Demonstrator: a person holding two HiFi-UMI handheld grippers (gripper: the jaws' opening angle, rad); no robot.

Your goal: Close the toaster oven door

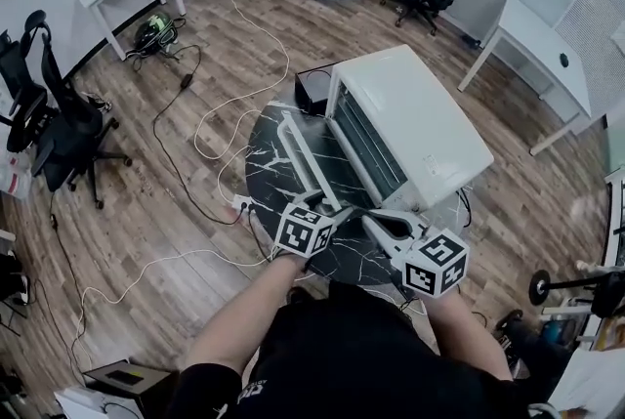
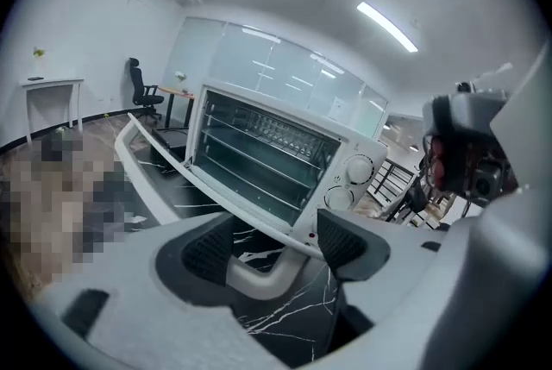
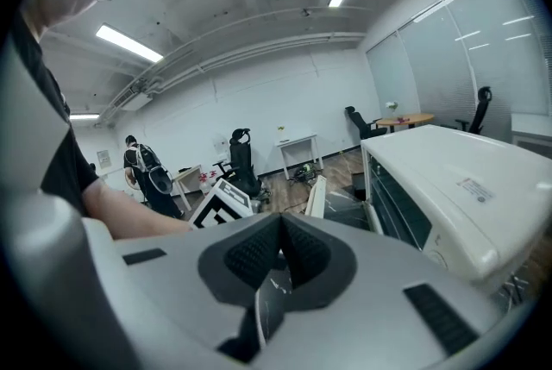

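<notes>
Left gripper view: my left tongs [image 2: 274, 243] stand released, with the white handle [image 2: 259, 273] of the lowered door [image 1: 296, 156] between them. Head view: the toaster oven [image 1: 420, 114] sits on the round black counter [image 1: 262, 168]. My right tongs [image 3: 278, 260] are clenched on nothing.

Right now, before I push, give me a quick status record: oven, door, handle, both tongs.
oven: white, on a round black table
door: open, dropped down toward the person
handle: sits between the left tongs' jaws
left tongs: jaws apart, around the handle
right tongs: jaws together, nothing in them, near the oven's front corner
task: door not yet closed
</notes>
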